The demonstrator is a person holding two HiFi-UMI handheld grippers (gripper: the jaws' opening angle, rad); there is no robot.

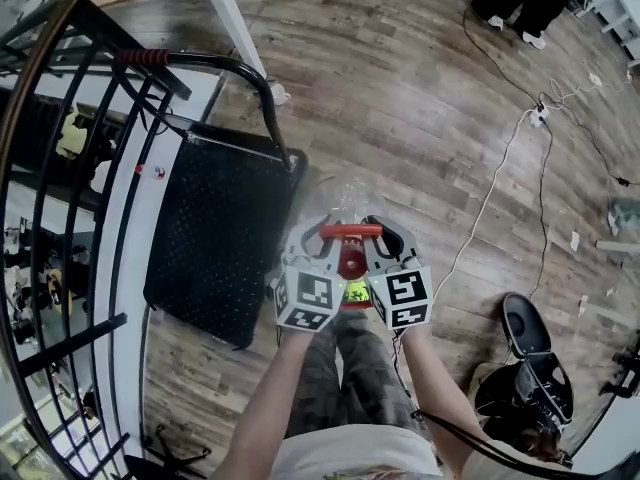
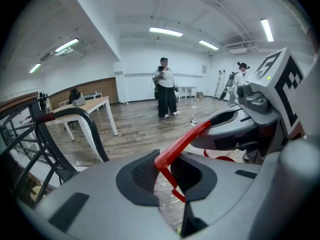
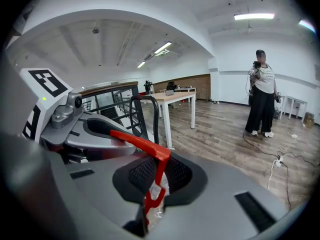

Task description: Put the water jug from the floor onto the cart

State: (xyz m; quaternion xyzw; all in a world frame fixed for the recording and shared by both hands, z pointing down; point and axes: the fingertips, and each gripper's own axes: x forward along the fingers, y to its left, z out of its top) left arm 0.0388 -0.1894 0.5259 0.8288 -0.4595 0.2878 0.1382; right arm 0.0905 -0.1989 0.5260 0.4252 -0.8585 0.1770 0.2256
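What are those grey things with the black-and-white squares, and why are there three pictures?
There is no robot here. A person holds a pinching tool in each hand, called a hand-held gripper. The squared cubes are part of these tools. One picture comes from a camera on the person's head, looking down. The other two come from cameras riding on the grippers. The left hand-held gripper and the right hand-held gripper are both shut on the red plastic handle of a clear plastic water jug. The jug is over the brown wooden floor, beside the black flat cart, not on it yet.
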